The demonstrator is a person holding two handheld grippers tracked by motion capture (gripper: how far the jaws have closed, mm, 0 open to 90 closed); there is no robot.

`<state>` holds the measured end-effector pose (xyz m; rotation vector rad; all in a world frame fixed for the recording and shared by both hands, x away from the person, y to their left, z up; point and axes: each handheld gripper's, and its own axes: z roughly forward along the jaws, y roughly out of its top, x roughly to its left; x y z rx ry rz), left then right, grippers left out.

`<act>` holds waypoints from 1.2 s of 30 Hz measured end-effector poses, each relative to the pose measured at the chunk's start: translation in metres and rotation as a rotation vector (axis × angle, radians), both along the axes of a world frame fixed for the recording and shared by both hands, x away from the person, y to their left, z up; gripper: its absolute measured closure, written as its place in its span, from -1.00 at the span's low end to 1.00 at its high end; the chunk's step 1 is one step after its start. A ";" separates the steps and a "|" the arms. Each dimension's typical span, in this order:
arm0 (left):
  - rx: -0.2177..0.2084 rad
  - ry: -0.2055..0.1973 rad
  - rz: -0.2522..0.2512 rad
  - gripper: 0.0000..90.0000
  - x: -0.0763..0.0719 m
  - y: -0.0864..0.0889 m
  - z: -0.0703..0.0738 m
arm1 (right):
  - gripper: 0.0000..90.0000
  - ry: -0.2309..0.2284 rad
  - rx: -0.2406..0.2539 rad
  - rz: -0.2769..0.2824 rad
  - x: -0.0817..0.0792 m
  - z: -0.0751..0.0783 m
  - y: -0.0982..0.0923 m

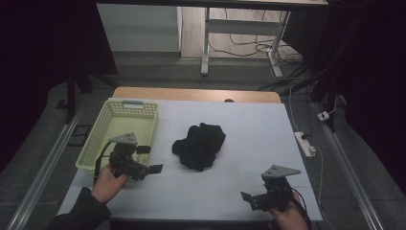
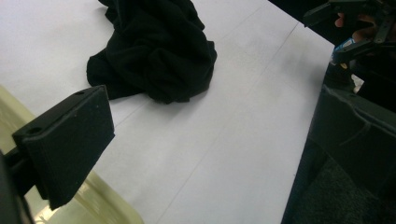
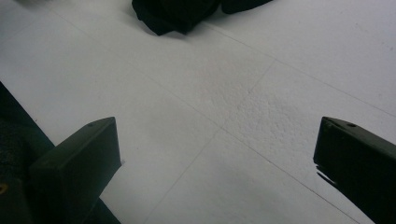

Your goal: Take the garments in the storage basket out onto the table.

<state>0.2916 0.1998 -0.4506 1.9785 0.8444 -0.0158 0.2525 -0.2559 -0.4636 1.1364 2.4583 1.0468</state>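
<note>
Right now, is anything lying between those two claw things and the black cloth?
Nothing visible. Bare white table lies between the left gripper and the crumpled black cloth, and between the right gripper and it. The yellow basket sits off to the side.

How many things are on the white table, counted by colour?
Black: 1, the crumpled black cloth
Pale yellow: 1, the plastic lattice basket
Total: 2 things on the white table; the two hand-held claws are not counted.

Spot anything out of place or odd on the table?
Only the black cloth: it lies crumpled in a heap mid-table, outside the yellow basket. No spill or damage shows. Left gripper and right gripper are open, apart from it.
</note>
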 end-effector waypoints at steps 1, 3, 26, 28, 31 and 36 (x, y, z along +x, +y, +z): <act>-0.001 0.001 0.003 -1.00 -0.001 0.001 0.000 | -0.99 0.000 0.001 0.000 0.000 0.000 0.000; 0.001 -0.002 0.010 -1.00 -0.004 0.003 0.000 | -0.99 0.001 0.005 -0.003 0.000 0.000 0.000; 0.054 -0.016 0.106 -1.00 -0.036 0.035 -0.008 | -0.99 -0.004 0.000 0.004 0.000 0.000 0.000; 0.061 -0.018 0.115 -1.00 -0.039 0.038 -0.009 | -0.99 -0.005 -0.001 0.005 0.000 0.000 0.000; 0.066 -0.016 0.131 -1.00 -0.043 0.043 -0.010 | -0.99 -0.006 -0.001 0.005 0.000 0.000 0.000; 0.066 -0.010 0.153 -1.00 -0.051 0.053 -0.013 | -0.99 -0.009 -0.002 0.007 0.000 0.000 0.000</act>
